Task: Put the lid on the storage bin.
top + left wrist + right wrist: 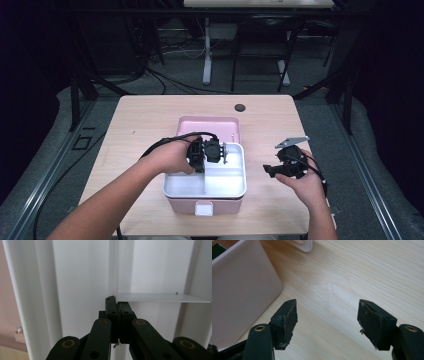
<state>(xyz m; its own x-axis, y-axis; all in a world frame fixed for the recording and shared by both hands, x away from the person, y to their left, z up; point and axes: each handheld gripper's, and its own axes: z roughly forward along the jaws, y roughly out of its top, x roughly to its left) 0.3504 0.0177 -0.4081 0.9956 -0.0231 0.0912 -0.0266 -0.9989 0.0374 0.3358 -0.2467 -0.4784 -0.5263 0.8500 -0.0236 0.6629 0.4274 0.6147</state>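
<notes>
Inside the white tray [235, 187], left tongs [117, 305] pinch its divider [160, 298]

A box [205, 202] sits mid-tabletop [135, 120] with a divided tray [240, 187] in it and its lid [207, 122] just behind. The left tool [212, 152] is inside the tray at its divider [160, 298]. The right tool [282, 167] hangs over the tabletop, right of the box.

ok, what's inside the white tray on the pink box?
The white divided plastic tray holds no loose items: bare compartments plus the left gripper, fingers shut on the tray's thin divider wall. The hand hides the left compartment's far end.
</notes>
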